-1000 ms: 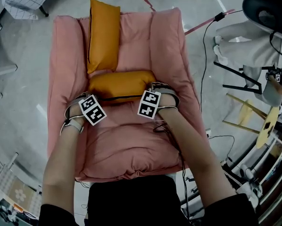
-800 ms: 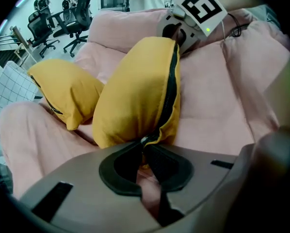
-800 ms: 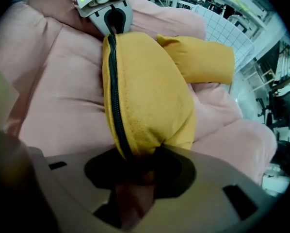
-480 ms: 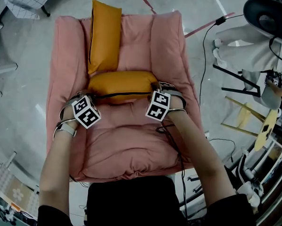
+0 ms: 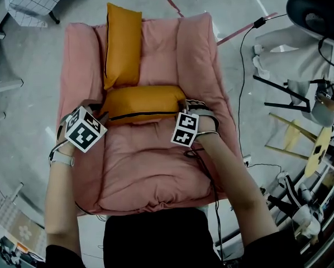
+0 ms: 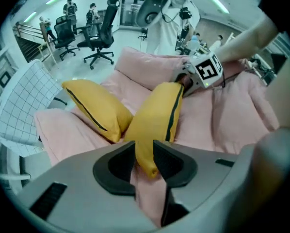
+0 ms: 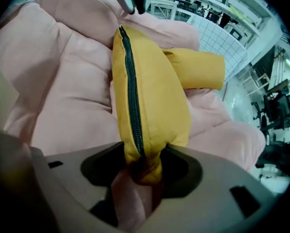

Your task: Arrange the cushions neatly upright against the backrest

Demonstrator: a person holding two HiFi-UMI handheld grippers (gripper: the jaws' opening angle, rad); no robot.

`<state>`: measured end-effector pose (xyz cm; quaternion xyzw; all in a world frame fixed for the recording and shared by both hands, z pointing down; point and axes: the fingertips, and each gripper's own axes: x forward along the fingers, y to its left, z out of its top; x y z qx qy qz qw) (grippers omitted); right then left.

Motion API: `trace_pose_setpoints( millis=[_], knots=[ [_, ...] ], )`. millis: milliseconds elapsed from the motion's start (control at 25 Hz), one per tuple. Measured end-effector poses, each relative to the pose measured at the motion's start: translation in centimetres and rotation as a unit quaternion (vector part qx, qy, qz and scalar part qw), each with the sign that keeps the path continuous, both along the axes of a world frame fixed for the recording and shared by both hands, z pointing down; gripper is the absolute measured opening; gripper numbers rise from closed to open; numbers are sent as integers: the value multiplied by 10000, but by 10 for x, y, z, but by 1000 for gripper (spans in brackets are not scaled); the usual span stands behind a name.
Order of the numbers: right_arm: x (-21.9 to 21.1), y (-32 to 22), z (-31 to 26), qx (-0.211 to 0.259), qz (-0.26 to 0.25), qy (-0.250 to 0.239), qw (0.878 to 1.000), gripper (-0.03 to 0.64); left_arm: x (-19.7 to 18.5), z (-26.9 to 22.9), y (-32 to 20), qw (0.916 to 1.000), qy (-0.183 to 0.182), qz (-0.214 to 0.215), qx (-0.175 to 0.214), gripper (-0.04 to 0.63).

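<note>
Concrete floor (image 5: 27,94) lies around the pink armchair (image 5: 156,166), whose backrest (image 5: 181,43) is at the far end. I count two orange cushions. The upright cushion (image 5: 122,43) stands against the backrest at the left, and the lying cushion (image 5: 142,102) rests crosswise on the seat, touching the upright one's foot. My right gripper (image 7: 142,161) pinches the lying cushion's zipper-end corner. My left gripper (image 6: 144,152) is opening, with the other corner loose between its narrowly parted jaws. I judge the second cushion to be the step in hand: it needs a firm two-ended hold, turning on end, then leaning against the backrest's bare right half.
</note>
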<state>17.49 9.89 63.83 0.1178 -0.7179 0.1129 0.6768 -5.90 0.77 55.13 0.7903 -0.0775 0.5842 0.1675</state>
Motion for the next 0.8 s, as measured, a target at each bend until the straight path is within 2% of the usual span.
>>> trace_pose_setpoints(
  millis=[80,120,360,520,640,800],
  knots=[
    [-2,2,1,14,-70,6,10000,231,3,11,-10,9999,42,-143,-3,129],
    [-2,4,1,17,-114,7,9999,241,5,19,-12,9998,42,-178,-60,166],
    [-4,20,1,-166,-358,-44,9992,256,16,61,-1,9977,-69,-143,-662,279],
    [-6,31,2,-282,-702,-4,9971,253,15,74,19,9912,-88,-190,-1305,284],
    [-6,37,1,-322,-830,25,9960,253,16,82,32,9904,-102,-123,-1376,274],
    [-2,40,-14,-550,-701,-102,9960,256,18,91,45,9906,-157,-92,-1357,242]
  ],
)
